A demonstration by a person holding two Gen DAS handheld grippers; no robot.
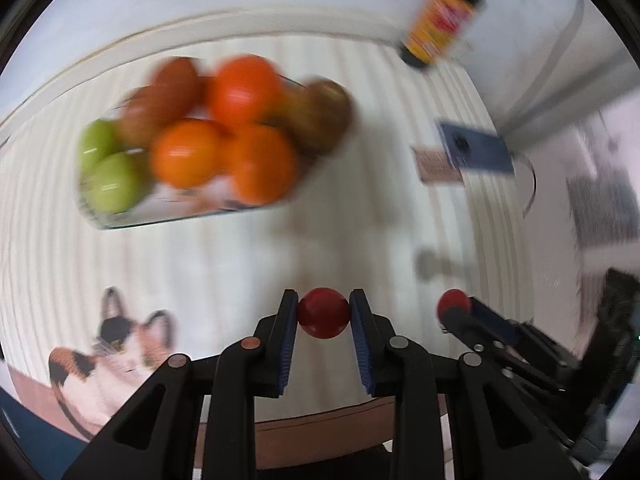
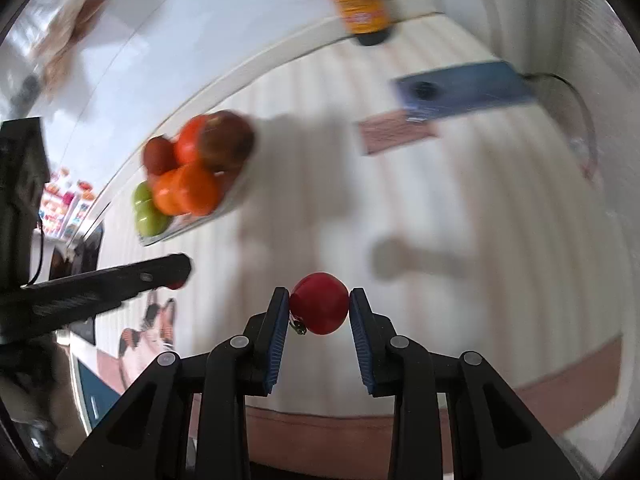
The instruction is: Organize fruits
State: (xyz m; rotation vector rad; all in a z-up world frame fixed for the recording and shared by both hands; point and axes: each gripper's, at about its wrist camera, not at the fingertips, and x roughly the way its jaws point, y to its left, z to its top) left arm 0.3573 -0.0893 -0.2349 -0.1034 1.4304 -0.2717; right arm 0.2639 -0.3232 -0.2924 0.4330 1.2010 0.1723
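My left gripper (image 1: 323, 312) is shut on a small red fruit (image 1: 323, 318) and holds it above the striped tablecloth. My right gripper (image 2: 319, 307) is shut on another small red fruit (image 2: 320, 303); it also shows at the lower right of the left wrist view (image 1: 454, 308). A glass bowl (image 1: 132, 220) holds oranges (image 1: 188, 154), green apples (image 1: 114, 188) and brownish-red apples (image 1: 320, 116), ahead and left of the left gripper. The bowl shows in the right wrist view (image 2: 192, 224), ahead and left. Both views are motion-blurred.
A dark sauce bottle (image 1: 440, 20) with a yellow and red label stands at the table's far edge. A blue box (image 1: 476, 148) and a brown card (image 1: 438, 166) lie at right. A cat picture (image 1: 112, 344) is on the cloth near left.
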